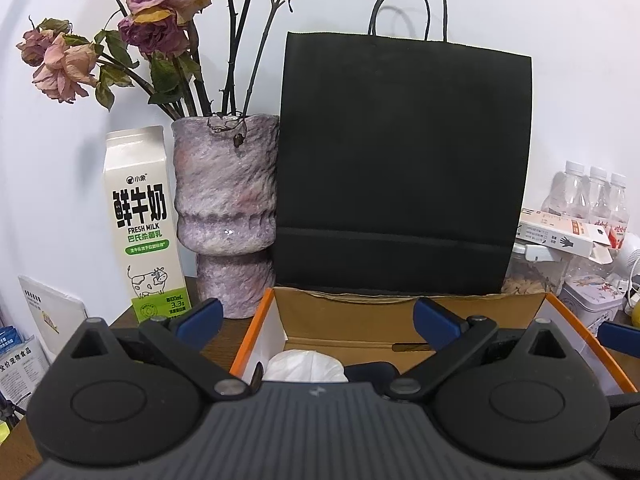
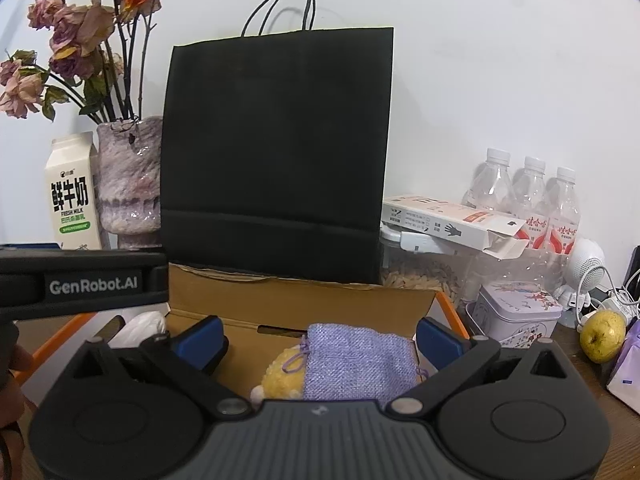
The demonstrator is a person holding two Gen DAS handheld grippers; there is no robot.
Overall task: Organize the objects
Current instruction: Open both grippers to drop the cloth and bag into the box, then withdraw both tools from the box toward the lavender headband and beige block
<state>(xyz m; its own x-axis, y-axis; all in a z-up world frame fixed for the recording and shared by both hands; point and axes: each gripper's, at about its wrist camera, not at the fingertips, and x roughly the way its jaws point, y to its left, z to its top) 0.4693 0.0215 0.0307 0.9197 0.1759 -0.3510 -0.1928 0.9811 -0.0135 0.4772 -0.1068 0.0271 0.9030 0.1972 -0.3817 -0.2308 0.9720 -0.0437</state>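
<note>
An orange-rimmed cardboard box (image 1: 256, 328) (image 2: 448, 304) stands open right in front of both grippers. My left gripper (image 1: 318, 320) is open over the box's left part, where a white crumpled item (image 1: 306, 366) and a dark object (image 1: 372, 372) lie below its blue pads (image 1: 200, 318). My right gripper (image 2: 320, 340) is open over the right part. Under it lie a lilac drawstring pouch (image 2: 356, 360) and a yellow fuzzy toy (image 2: 282, 378), with no pad touching either. The left gripper's black body (image 2: 80, 280) shows at the left of the right wrist view.
A tall black paper bag (image 1: 400, 160) stands behind the box. To its left are a mottled vase (image 1: 226, 208) of dried roses and a milk carton (image 1: 142, 220). To the right are three water bottles (image 2: 528, 200), a white carton (image 2: 448, 220), a tin (image 2: 516, 312) and an apple (image 2: 602, 334).
</note>
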